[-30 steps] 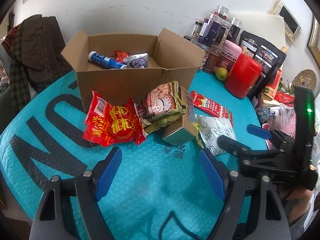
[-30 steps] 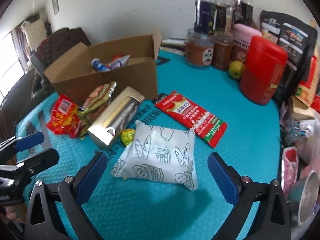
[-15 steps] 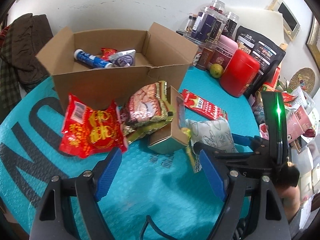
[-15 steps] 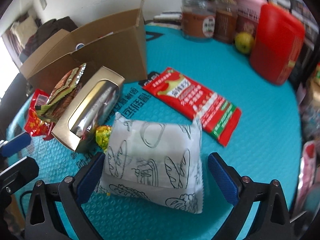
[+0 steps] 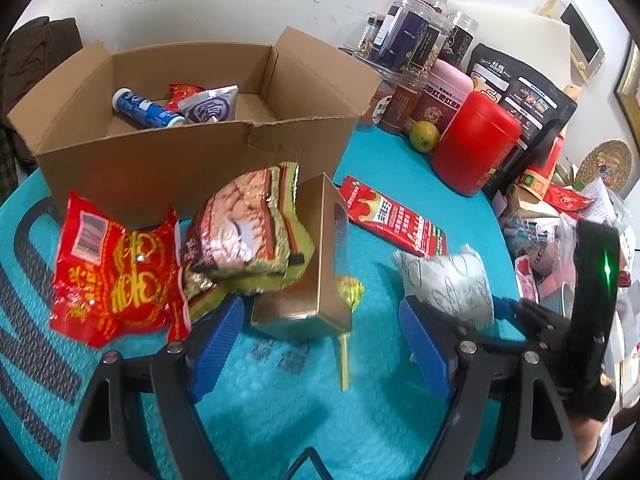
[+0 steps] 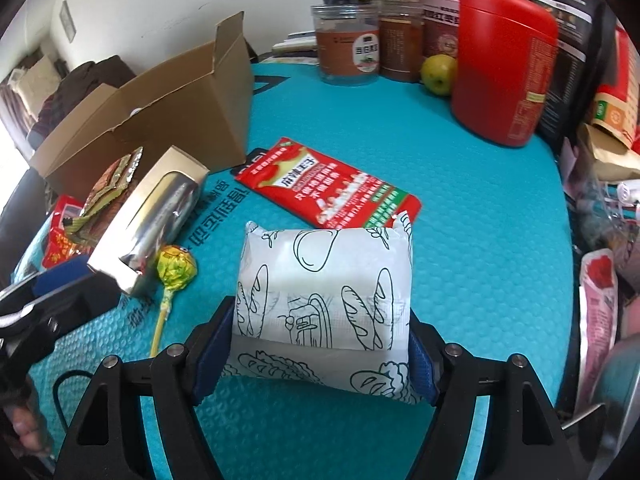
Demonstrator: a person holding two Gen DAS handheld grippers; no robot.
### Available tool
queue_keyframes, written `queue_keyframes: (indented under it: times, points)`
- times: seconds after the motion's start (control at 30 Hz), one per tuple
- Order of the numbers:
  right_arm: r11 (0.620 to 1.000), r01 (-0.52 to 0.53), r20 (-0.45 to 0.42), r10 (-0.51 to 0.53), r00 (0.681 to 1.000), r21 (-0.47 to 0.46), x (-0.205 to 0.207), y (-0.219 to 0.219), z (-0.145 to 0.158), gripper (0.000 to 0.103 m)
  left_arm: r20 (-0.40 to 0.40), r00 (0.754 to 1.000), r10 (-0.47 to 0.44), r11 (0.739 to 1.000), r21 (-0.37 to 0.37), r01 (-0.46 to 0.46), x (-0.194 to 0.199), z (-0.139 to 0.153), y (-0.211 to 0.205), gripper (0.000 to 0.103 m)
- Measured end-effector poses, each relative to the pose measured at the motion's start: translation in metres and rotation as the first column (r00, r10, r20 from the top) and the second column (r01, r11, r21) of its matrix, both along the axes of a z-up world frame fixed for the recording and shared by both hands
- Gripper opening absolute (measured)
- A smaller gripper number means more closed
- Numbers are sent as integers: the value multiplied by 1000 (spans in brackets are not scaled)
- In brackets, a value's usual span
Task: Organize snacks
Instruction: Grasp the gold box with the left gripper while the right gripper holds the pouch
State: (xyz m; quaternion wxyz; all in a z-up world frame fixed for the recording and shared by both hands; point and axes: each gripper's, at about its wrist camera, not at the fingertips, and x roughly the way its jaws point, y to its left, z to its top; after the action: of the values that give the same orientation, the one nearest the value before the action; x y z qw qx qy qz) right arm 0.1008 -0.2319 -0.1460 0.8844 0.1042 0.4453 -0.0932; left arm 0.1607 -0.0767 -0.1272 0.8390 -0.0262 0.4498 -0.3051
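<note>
White bread packet (image 6: pixel 324 300): printed with line drawings of loaves; lies on the teal bubble mat (image 6: pixel 480 208), its near end between the blue pads of the right gripper (image 6: pixel 320 344). Jaws closing on it, both pads at the packet's sides.

Red sachet (image 6: pixel 328 188): flat on the mat just behind the bread packet, touching its far edge.

Lollipop (image 6: pixel 174 268): yellow-green wrapper, stick pointing toward the camera; just left of the bread packet, against the gold box (image 6: pixel 148 220).

Gold box: windowed carton with a silver item inside, lying on the mat in front of the left gripper (image 5: pixel 320 344). That gripper's jaws stand apart, nothing between the pads.

Noodle packet (image 5: pixel 248 232) and red snack bag (image 5: pixel 116 272): piled left of the gold box, against the cardboard box (image 5: pixel 192 160).

Cardboard box: open, flaps up; holds a blue tube (image 5: pixel 144 110) and two small packets.

Red canister (image 6: pixel 504 64), jars (image 6: pixel 348 44), green fruit (image 6: pixel 438 74): along the mat's far edge.
</note>
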Motion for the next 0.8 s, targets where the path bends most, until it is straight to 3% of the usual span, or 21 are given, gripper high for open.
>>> queue_keyframes:
  times: [0.03,0.13,0.4,0.7,0.73,0.8]
  points:
    - [1000,0,1,0,1000,0,0,0,0,75,-2,1000,0,1000,-6,0,1,-1,-1,79]
    - [1000,-1,2,1,1000,-8,2,1,0,75,-6,1000,-4,1000,13,4,5,-4,-5,50]
    - [999,8,-2,-8,1000,-37,-5,4,1,71,73,996,-49,998,45,46,-4,7,-5,25]
    - [999,16,-9,-16,1000,-40,-33,17,2,70,87,993,-77,995,67,71,-9,7,-4,26]
    - [999,21,-9,-21,1000,-35,-37,17,2,70,85,993,-77,995,73,71,-9,7,-5,29]
    - [999,29,-10,-30,1000,-26,-42,18,3,70,64,995,-82,993,94,76,-6,5,-10,44]
